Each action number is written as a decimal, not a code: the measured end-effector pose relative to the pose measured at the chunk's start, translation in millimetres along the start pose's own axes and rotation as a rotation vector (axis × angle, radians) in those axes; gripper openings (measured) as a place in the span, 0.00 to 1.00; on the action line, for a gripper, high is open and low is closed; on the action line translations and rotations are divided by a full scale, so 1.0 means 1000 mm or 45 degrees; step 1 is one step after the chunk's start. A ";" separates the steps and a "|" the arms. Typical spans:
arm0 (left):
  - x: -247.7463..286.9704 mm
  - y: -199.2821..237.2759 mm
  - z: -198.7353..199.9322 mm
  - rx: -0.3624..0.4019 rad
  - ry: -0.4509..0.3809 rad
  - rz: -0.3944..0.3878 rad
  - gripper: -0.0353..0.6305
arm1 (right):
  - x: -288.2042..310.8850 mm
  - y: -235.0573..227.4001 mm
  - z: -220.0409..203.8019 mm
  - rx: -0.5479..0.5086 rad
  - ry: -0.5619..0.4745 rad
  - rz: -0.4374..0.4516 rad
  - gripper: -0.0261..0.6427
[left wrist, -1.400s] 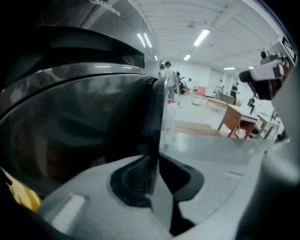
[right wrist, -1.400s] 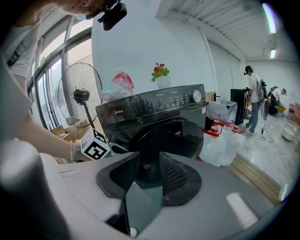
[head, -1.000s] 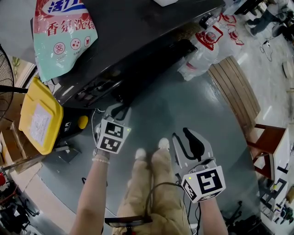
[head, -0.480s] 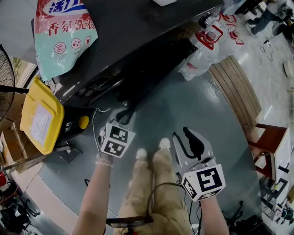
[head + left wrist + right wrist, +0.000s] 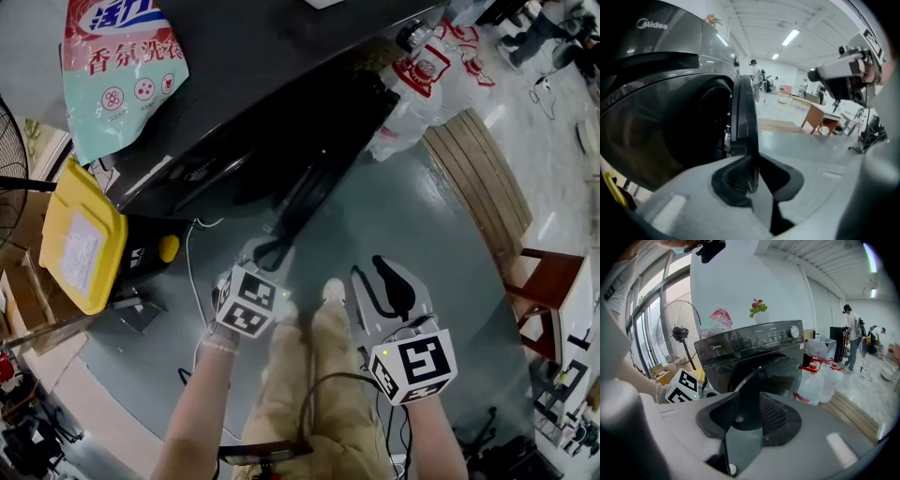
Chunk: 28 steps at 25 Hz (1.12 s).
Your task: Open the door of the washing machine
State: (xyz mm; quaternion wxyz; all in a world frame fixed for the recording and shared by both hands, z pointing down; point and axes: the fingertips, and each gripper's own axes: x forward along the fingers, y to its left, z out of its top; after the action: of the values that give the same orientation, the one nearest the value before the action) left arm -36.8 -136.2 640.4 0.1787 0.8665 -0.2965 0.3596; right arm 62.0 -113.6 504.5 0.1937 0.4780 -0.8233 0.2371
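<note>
While the washing machine [image 5: 281, 66] is sitting dark and low ahead of the person, its door [image 5: 323, 169] is already standing off the front, swung part of the way out, with its free edge pointing toward the person's feet. The left gripper [image 5: 268, 251] is doing the work: its 2 fingers are pinching that free rim, which is running straight up between the pads in the left gripper view. They have just been easing a little wider with the rim sitting between them. The right gripper [image 5: 373, 281] is hanging near the person's right leg, well apart from the machine. Its fingers are standing apart with nothing between them, and only the door is showing far beyond the gap. Judging by the dark drum mouth [image 5: 710, 122] showing behind the door, the latch is looking released and the first part of the swing is looking done. What is remaining, as I am reading it, is the rest of the arc: carrying the rim further out until the door is standing wide, then letting go. A bag of detergent [image 5: 122, 75] is lying on top of the machine, clear of the door's path.
</note>
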 end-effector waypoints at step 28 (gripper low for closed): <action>-0.090 -0.019 0.053 -0.038 -0.111 -0.023 0.05 | 0.067 -0.021 -0.019 0.183 0.160 -0.057 0.36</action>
State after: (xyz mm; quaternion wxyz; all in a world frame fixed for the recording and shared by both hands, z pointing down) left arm -48.2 -115.2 537.6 0.1815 0.8813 -0.3016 0.3153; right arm 50.4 -158.2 560.7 0.2155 0.4932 -0.7794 0.3208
